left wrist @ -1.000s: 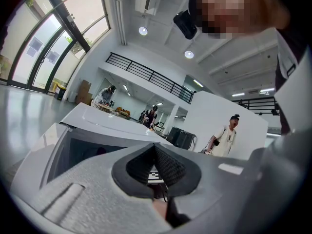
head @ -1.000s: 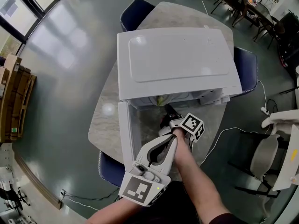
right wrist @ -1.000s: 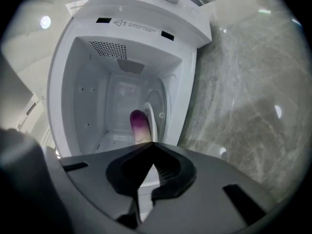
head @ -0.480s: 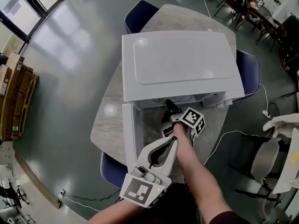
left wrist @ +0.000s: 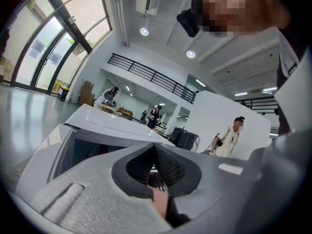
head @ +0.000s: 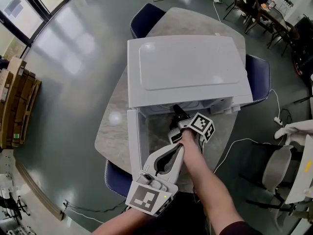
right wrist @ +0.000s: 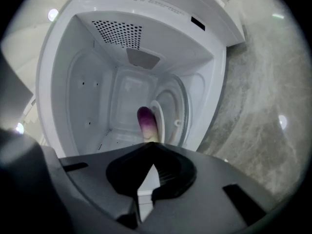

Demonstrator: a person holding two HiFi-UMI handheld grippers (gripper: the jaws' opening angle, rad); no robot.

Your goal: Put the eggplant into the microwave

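The white microwave (head: pixel 186 67) stands on the table with its door (head: pixel 133 141) swung open to the left. In the right gripper view the purple eggplant (right wrist: pixel 146 122) lies inside on the glass turntable (right wrist: pixel 168 111), its near end hidden behind the jaws. My right gripper (head: pixel 174 109) (right wrist: pixel 153 144) is at the mouth of the oven, short of the eggplant, with its jaws shut and nothing seen between them. My left gripper (head: pixel 172 153) (left wrist: pixel 155 147) hangs back below the right wrist, jaws shut and empty, facing the microwave (left wrist: pixel 92 130).
The grey stone table (head: pixel 115 116) shows around the microwave. Dark blue chairs stand at the far side (head: pixel 146 13), the right (head: pixel 259 72) and the near left (head: pixel 115 177). A white cable (head: pixel 234 141) trails off the table's right edge. People stand far off in the hall.
The head view has shifted slightly. Both grippers keep nearly the same places, the right one still at the oven's opening.
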